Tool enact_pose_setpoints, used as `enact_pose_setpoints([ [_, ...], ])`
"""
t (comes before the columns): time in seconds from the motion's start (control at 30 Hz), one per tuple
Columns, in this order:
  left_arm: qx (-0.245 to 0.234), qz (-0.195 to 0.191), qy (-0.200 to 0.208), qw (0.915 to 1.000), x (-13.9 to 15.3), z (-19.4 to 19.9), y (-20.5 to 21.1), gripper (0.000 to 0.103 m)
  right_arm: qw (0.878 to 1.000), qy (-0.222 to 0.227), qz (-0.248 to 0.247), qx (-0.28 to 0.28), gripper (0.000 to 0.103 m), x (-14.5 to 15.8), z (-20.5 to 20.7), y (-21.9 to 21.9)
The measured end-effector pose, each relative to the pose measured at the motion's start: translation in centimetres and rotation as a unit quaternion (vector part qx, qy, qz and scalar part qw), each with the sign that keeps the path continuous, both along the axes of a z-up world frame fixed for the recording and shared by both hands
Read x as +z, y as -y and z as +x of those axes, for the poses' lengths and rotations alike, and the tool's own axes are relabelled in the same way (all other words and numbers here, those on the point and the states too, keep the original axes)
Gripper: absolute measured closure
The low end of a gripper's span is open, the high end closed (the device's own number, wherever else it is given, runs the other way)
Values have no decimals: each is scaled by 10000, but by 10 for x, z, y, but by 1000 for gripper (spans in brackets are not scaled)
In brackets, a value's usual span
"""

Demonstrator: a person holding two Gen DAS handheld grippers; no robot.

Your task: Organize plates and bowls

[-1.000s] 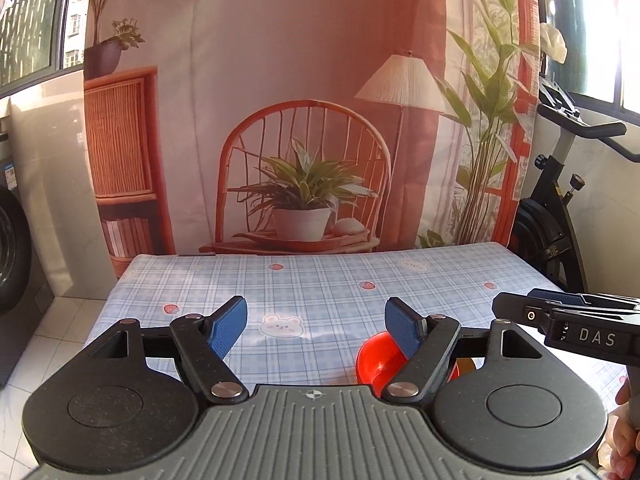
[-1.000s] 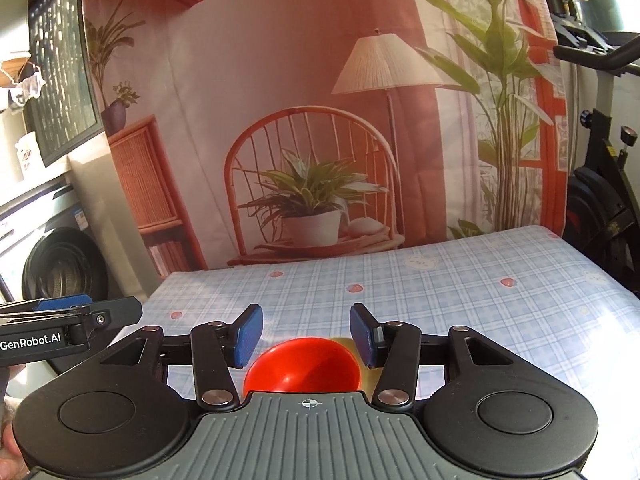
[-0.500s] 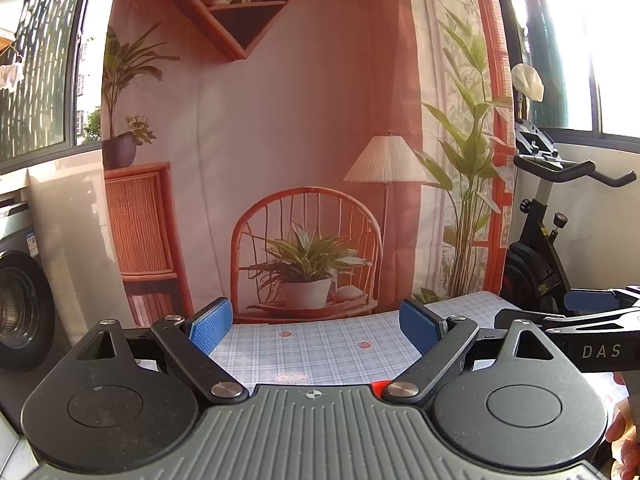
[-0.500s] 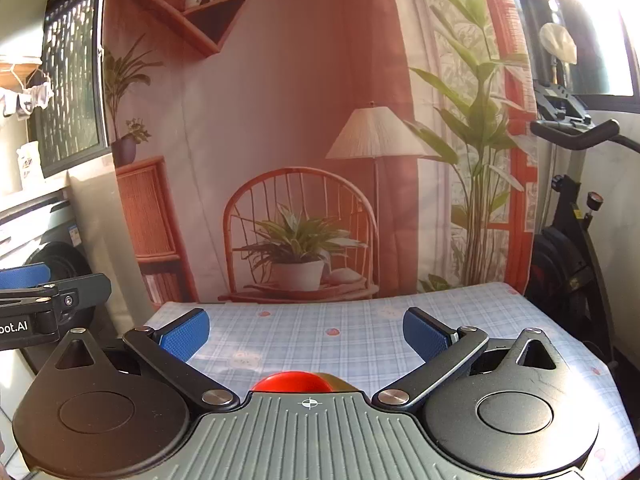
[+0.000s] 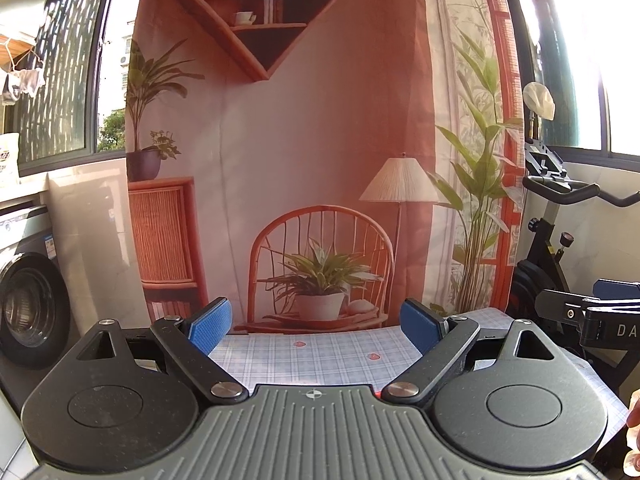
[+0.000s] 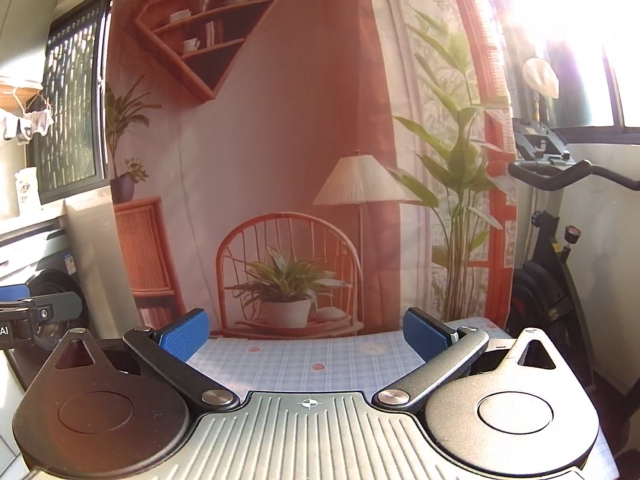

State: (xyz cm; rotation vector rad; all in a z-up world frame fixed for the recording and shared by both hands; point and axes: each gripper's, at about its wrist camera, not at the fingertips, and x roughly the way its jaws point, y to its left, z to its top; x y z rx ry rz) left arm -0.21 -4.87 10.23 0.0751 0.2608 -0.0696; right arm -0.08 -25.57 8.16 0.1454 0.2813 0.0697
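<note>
i am holding both tools level and side by side, each lens looking out over the table toward the backdrop.

1. nearest: my left gripper (image 5: 316, 326) is standing wide open, its blue pads (image 5: 210, 326) spread far apart and gripping nothing. my right gripper (image 6: 306, 332) is standing equally wide, its blue pads (image 6: 184, 334) bare and gripping nothing.

2. directly under the left tool: only a thin red sliver (image 5: 378, 392) is showing at the front edge of the housing, right of centre. i am judging this to be the rim of a red dish, but its form, long axis and tilt are hidden. no plates or bowls are showing in the right wrist view.

3. deciding relation: the dishes are lying below and behind both sight lines, not ahead of the fingers. the sliver is sitting on the side facing my right tool, so i cannot tell which hand is nearer. the coming move is calling for pitching a tool downward before any approach.

4. middle: the checked tablecloth (image 5: 320, 356) is running away from the fingers, bare where visible.

5. far: the printed backdrop (image 5: 320, 140) is hanging behind the table, and an exercise bike (image 6: 556, 272) is standing to the right.
</note>
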Motion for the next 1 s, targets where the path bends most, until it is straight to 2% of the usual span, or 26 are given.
enact_pose_setpoints([
  [0.43,-118,43,-77,9999,-5,-2,1,10,9999,-79,-9,-102,0,-4,-7,8],
  [1.0,-233,25,-184,9996,-12,8,-3,10,9995,-281,13,-108,0,-14,4,10],
])
